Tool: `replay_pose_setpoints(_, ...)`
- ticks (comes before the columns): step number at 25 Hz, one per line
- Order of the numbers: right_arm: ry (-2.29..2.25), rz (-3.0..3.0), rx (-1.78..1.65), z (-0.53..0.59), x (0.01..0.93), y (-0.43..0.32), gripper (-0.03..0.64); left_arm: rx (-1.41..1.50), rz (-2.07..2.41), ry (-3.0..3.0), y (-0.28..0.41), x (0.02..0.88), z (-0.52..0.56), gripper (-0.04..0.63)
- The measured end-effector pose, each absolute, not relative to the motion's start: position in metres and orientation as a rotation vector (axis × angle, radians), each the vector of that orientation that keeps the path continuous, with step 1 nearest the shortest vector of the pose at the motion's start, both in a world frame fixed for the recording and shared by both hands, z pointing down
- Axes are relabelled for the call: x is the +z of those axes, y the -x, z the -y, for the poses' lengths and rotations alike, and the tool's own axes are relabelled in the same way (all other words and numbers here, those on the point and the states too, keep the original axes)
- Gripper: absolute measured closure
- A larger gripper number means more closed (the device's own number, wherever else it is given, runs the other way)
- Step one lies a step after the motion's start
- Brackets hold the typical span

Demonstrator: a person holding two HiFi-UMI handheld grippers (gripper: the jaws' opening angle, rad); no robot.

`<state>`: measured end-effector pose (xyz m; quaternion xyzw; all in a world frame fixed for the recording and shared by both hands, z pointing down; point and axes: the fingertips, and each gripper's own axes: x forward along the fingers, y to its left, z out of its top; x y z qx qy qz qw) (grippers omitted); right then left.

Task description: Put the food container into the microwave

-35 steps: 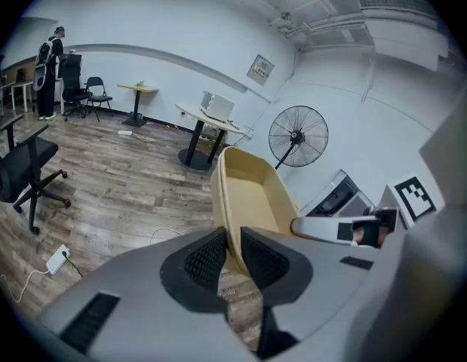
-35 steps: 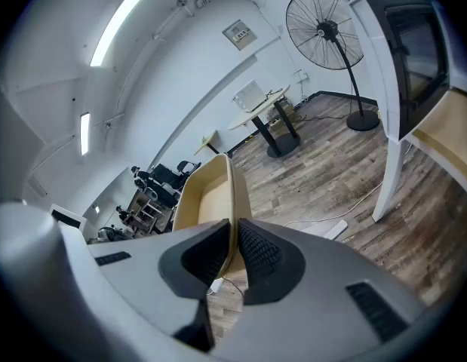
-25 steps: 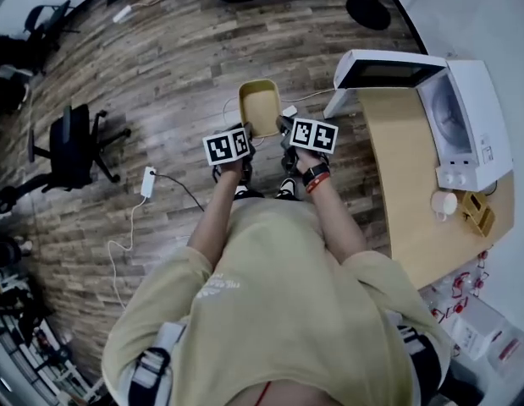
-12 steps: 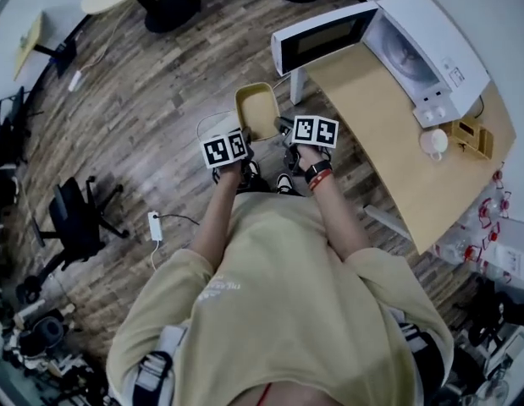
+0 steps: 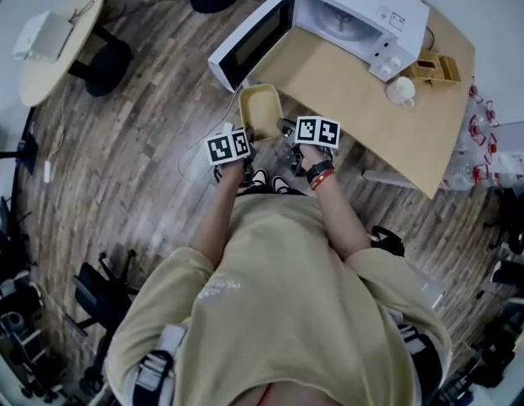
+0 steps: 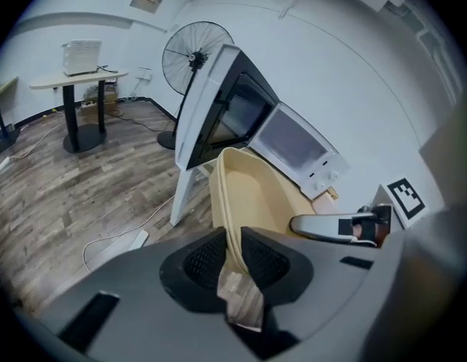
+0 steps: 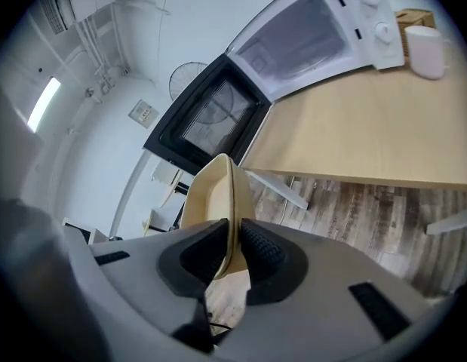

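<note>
I hold a pale yellow food container [image 5: 260, 112] between both grippers, above the wooden floor just in front of the table. My left gripper [image 5: 241, 145] is shut on its left rim [image 6: 231, 225]. My right gripper [image 5: 285, 139] is shut on its right rim [image 7: 230, 210]. The white microwave [image 5: 363, 15] stands on the wooden table [image 5: 363, 91] ahead, with its door [image 5: 249, 36] swung wide open to the left. Its cavity [image 6: 293, 143] shows past the container in the left gripper view, and also in the right gripper view [image 7: 293, 36].
A white mug [image 5: 402, 90] and a small wooden box [image 5: 434, 68] sit on the table right of the microwave. A round side table [image 5: 58, 45] and a standing fan [image 6: 189, 55] are off to the left. A cable [image 6: 112, 236] lies on the floor.
The view has swung round so the microwave and table lie straight ahead and closer. Both grippers keep their hold on the container, which stays in front of my chest.
</note>
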<state>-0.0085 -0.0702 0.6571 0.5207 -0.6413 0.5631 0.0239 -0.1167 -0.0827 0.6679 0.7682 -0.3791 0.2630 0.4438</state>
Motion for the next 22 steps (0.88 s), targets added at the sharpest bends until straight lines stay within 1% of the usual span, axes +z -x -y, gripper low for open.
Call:
replay_pose_setpoints(5, -1.827, 1.898, 1.776, 0.070, 0.655, -0.016, 0.545, 0.726, 0.798, -1.990, 0.089, 0.665, 0.101, 0.520)
replay_pose_setpoints(14, -2.151, 1.724, 1.730, 0.047, 0.654, -0.052, 0.541, 0.789, 0.535, -2.100, 0.036, 0.666, 0.111, 0.523)
replay_pose_setpoints(22, -2.326, 1.567, 1.763, 0.020, 0.662, -0.068, 0.545, 0.822, 0.400, -2.105, 0.008, 0.667, 0.100, 0.523)
